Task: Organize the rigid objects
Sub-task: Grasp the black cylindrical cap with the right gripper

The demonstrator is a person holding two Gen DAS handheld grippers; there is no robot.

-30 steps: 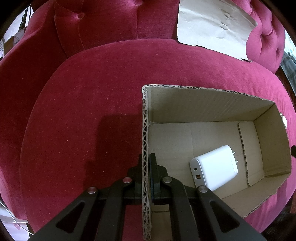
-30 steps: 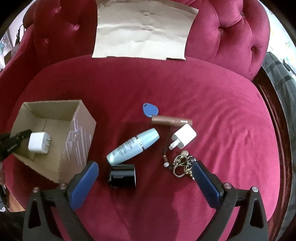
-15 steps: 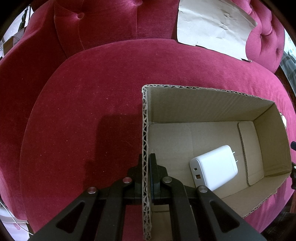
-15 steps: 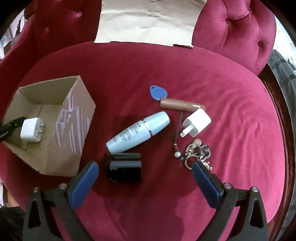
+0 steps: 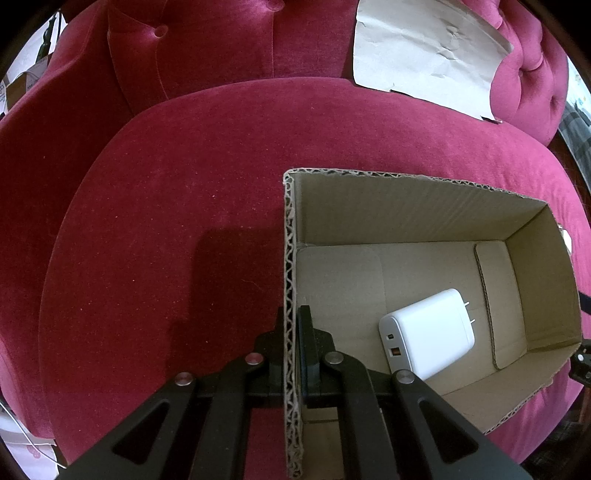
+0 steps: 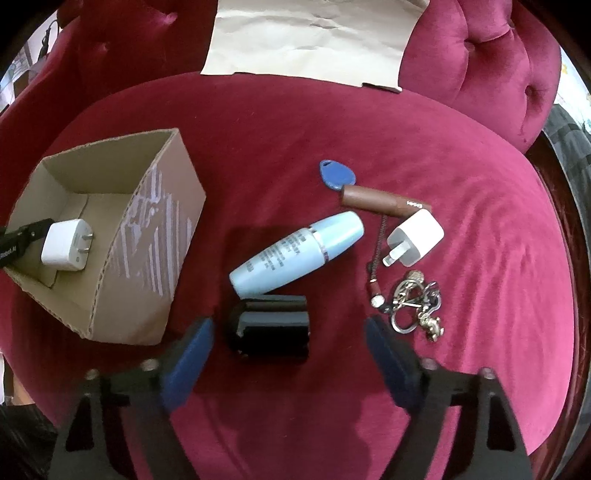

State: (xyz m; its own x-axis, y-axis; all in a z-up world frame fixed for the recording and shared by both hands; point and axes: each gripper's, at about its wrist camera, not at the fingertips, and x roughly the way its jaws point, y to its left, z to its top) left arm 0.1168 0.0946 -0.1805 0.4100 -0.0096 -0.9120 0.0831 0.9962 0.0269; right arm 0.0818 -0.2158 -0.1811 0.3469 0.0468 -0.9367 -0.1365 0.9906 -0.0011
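Note:
My left gripper (image 5: 293, 317) is shut on the near wall of an open cardboard box (image 5: 406, 192); a large white charger (image 5: 428, 330) lies inside. The right wrist view shows the same box (image 6: 147, 236) and charger (image 6: 66, 245) at the left. My right gripper (image 6: 288, 332) is open, low over the cushion, its blue pads either side of a black cylinder (image 6: 271, 328). Beyond that lie a pale blue bottle (image 6: 295, 254), a small white plug (image 6: 415, 240), a brown tube (image 6: 380, 199), a blue key fob (image 6: 336, 175) and a keyring (image 6: 415, 308).
Everything rests on a red velvet seat cushion (image 6: 406, 387) with a tufted back. A sheet of brown paper (image 6: 310, 33) leans against the backrest, also in the left wrist view (image 5: 424, 48). The cushion drops off at the right and front edges.
My right gripper has moved forward and down toward the black cylinder, which now sits between its pads. The left gripper and box have not moved.

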